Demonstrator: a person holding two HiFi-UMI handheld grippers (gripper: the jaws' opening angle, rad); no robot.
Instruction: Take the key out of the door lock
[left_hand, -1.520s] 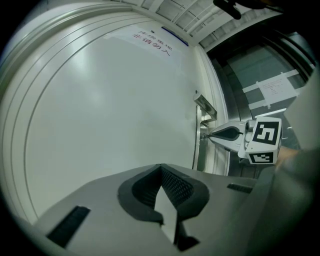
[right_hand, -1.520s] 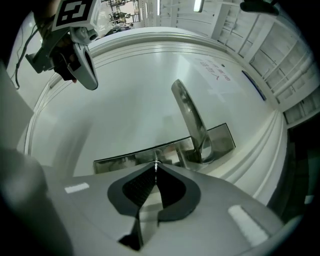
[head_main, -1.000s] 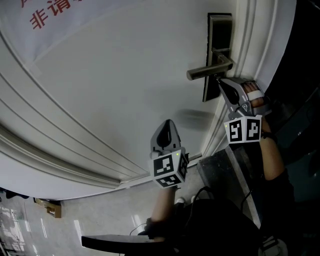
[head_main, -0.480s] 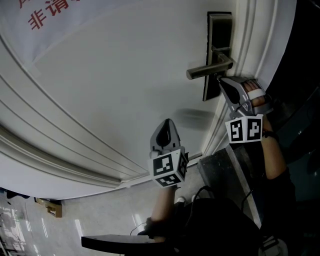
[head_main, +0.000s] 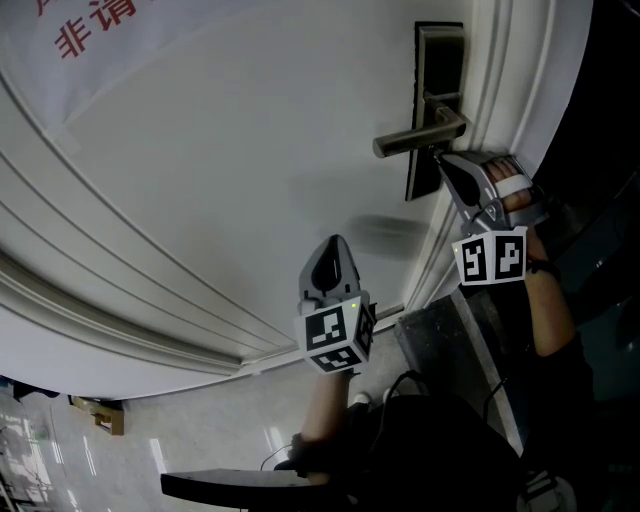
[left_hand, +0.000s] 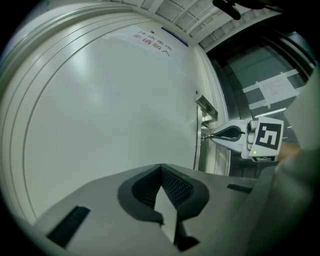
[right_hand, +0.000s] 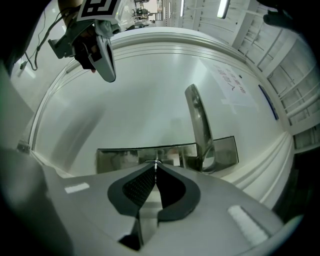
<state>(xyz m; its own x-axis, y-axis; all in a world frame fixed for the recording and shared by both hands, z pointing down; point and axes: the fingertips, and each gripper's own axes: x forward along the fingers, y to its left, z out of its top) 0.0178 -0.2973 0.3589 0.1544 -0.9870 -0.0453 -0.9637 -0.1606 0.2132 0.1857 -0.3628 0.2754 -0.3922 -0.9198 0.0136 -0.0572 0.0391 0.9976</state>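
The metal lock plate (head_main: 440, 75) with its lever handle (head_main: 420, 138) sits at the white door's right edge. My right gripper (head_main: 441, 160) is just under the handle, its tips against the plate. In the right gripper view the jaws are shut on the thin key (right_hand: 156, 162), which sits at the lock plate (right_hand: 120, 156) beside the handle (right_hand: 199, 125). The left gripper view shows the key (left_hand: 204, 136) as a short pin between the right gripper (left_hand: 214, 135) and the door. My left gripper (head_main: 331, 264) hangs shut and empty in front of the door, lower left of the lock.
The white door panel (head_main: 220, 180) with raised moulding fills most of the view, with a notice with red print (head_main: 90, 30) at its top left. The door frame (head_main: 500, 70) runs right of the lock. A cardboard box (head_main: 100, 413) lies on the glossy floor.
Almost nothing: my right gripper has drifted a hair to the right while staying at the lock. The left gripper has not moved.
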